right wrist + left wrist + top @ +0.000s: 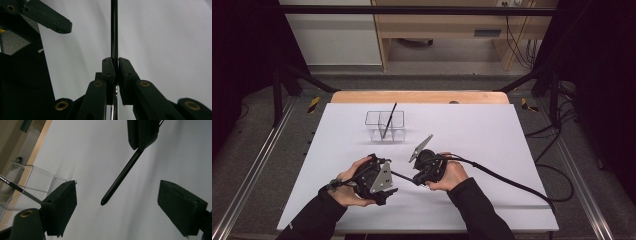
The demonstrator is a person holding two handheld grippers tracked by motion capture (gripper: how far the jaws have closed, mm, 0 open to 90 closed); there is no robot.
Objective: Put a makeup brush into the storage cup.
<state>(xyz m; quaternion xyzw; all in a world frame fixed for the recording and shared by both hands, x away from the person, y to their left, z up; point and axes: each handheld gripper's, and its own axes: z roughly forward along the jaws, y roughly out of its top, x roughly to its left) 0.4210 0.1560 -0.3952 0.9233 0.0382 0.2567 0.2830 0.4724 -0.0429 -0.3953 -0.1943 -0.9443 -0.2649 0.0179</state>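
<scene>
Here the right gripper (116, 65) has its jaws pressed together on a thin black pen (114, 30), which runs straight out beyond the fingertips along the jaw axis; gripped near one end, most of its length is left free, which looks like a way of offering it to the other hand. In the left gripper view the left gripper (117, 202) has its jaws standing wide apart with nothing pressed between them, and the pen's (120, 176) rounded free tip hangs in the gap, nearer the jaw on that view's left but touching neither pad; the wide stance probably leaves room to line up before closing for a hand-over. In the high view the two grippers face each other tip to tip above the white table sheet (492, 135), the left one (393, 176) just short of the right one (414, 180), the pen bridging them. Beyond the jaws, well apart, stands a clear divided holder (384, 125) with a second dark pen (388, 121) leaning in it, tilted, seemingly where such pens are kept. No brand, label or writing can be read on the pens, holder or grippers.
</scene>
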